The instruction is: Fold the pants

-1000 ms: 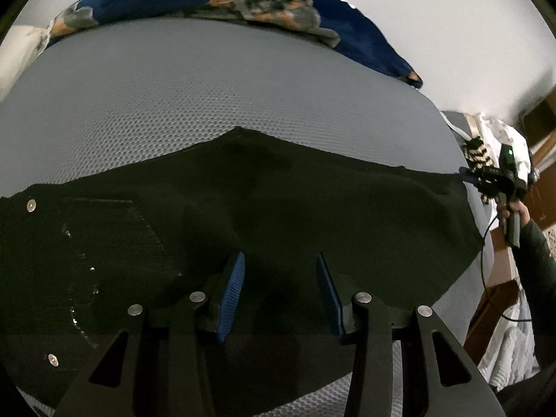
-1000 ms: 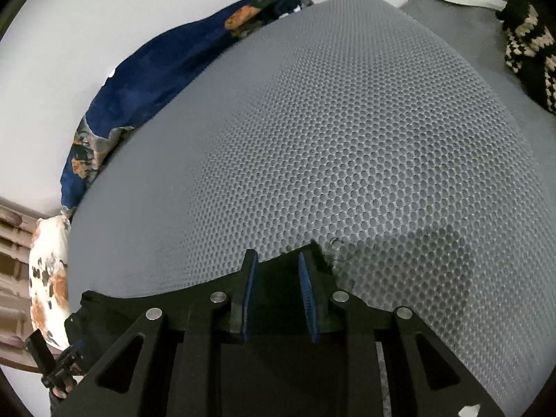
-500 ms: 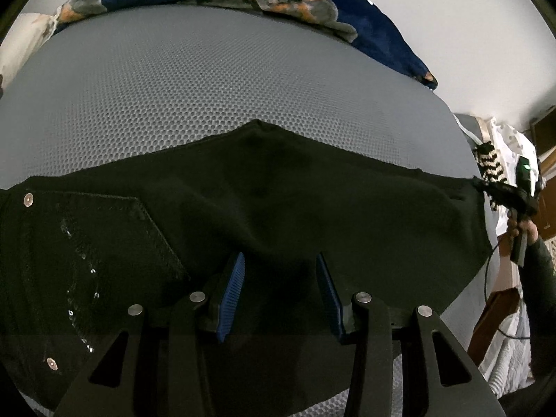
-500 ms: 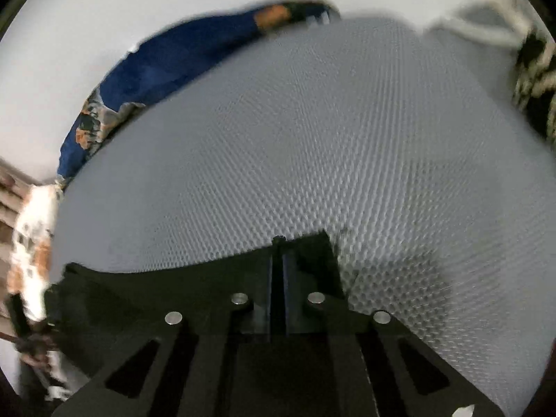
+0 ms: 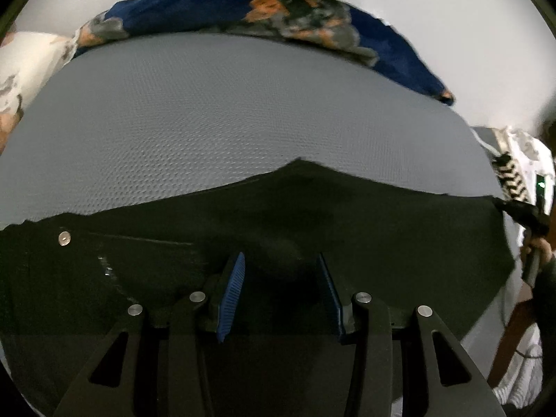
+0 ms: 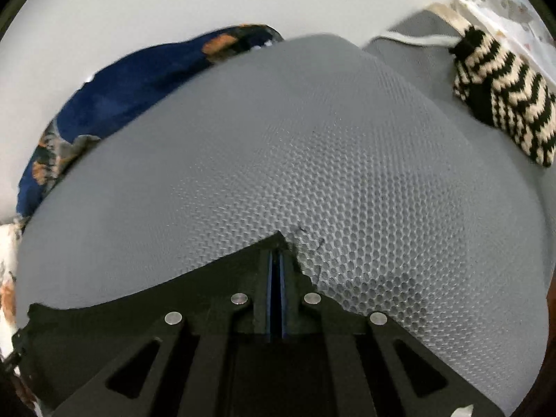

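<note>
Black pants (image 5: pixel 312 219) lie spread across a grey mesh mattress (image 5: pixel 226 114). A back pocket with silver rivets shows at the left of the left wrist view. My left gripper (image 5: pixel 279 271) is open, its blue pads just above the cloth near the pants' middle. My right gripper (image 6: pixel 277 267) is shut on a corner of the pants (image 6: pixel 173 299) at their right end. It also shows in the left wrist view (image 5: pixel 521 210) at the far right, pinching that corner.
A dark blue floral blanket (image 5: pixel 243 10) lies along the far edge by the white wall. A black and cream knitted item (image 6: pixel 504 93) sits at the right end on a grey cover. A white floral pillow (image 5: pixel 24 73) is at the far left.
My right gripper has closed on the corner of the pants and has drawn it outward. My left gripper stays open over the cloth, with the view shifted slightly.
</note>
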